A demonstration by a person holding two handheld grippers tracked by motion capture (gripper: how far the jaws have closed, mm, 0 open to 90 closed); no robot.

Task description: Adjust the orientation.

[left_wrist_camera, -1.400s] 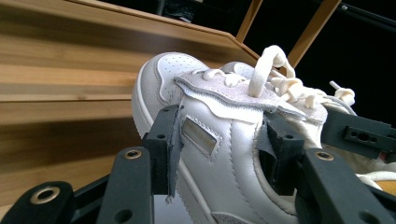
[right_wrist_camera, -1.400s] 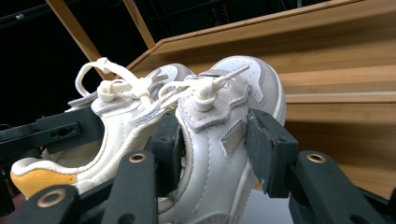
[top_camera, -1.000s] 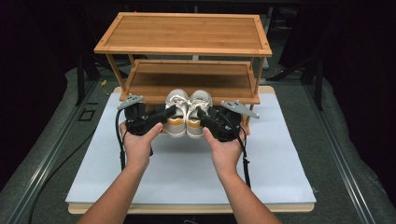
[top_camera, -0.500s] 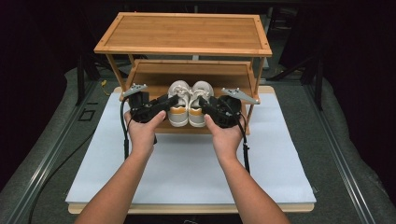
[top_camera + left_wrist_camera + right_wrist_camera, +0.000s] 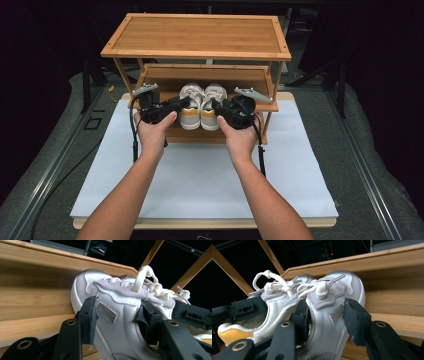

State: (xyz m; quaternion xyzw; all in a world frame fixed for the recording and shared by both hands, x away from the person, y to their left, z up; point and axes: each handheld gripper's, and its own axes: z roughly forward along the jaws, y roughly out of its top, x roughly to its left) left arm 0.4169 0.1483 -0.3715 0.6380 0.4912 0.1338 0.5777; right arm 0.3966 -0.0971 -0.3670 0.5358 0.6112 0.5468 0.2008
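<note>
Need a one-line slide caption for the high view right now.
Left gripper and right gripper each clamp one white sneaker of a pair at the bamboo rack's middle shelf.

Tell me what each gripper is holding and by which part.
The left gripper clamps the left shoe across its side wall, one jaw inside the opening. The right gripper clamps the right shoe the same way.

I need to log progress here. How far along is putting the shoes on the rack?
Done: each shoe is gripped, left claw on the left shoe, right claw on the right shoe, and both are at the rack's middle shelf. In hand: both are half in, heels overhanging the front edge. Left: push in, release.
</note>
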